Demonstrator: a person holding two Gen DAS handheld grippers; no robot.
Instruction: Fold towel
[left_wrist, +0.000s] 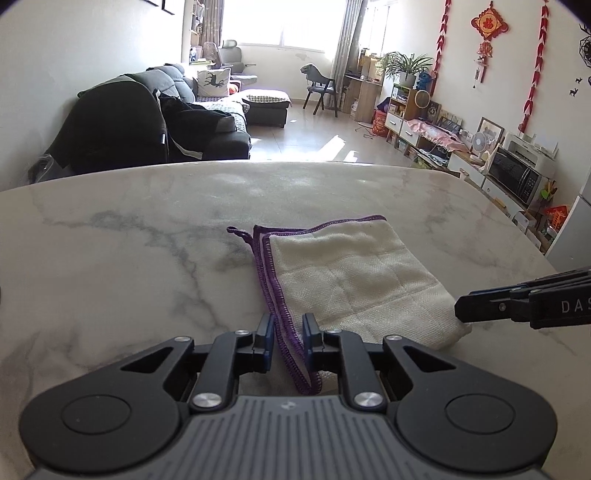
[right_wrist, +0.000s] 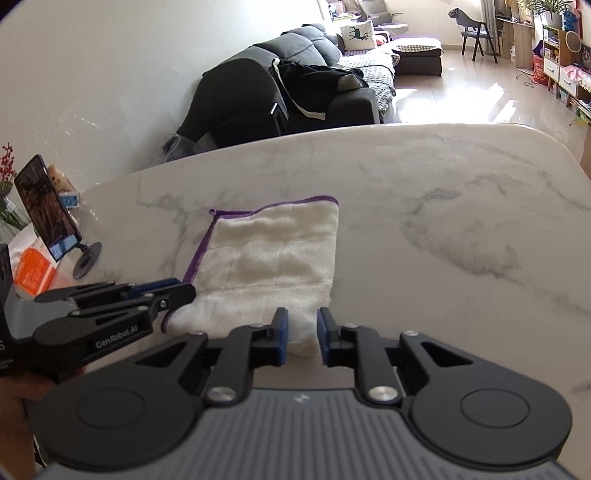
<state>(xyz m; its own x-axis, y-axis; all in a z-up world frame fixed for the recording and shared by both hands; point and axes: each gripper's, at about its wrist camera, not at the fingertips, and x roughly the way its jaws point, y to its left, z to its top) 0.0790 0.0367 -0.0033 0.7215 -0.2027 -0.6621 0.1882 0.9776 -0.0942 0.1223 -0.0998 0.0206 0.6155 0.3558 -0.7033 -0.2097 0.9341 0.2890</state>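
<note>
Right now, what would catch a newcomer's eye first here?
The white towel with purple edging, already folded, lies on the marble table. Each open gripper straddles a near corner: left gripper, right gripper. A phone on a stand sits at the table's left edge.

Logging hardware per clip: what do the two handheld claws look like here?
Both match: matte black linkage arms with silver screws, blue pads on the fingertips, and a ribbed grey body with two round black discs. The left claw shows white "GenRobot.AI" lettering on its side in the right wrist view; the right claw shows white letters "DAS" in the left wrist view. No cables or sleeves visible.
</note>
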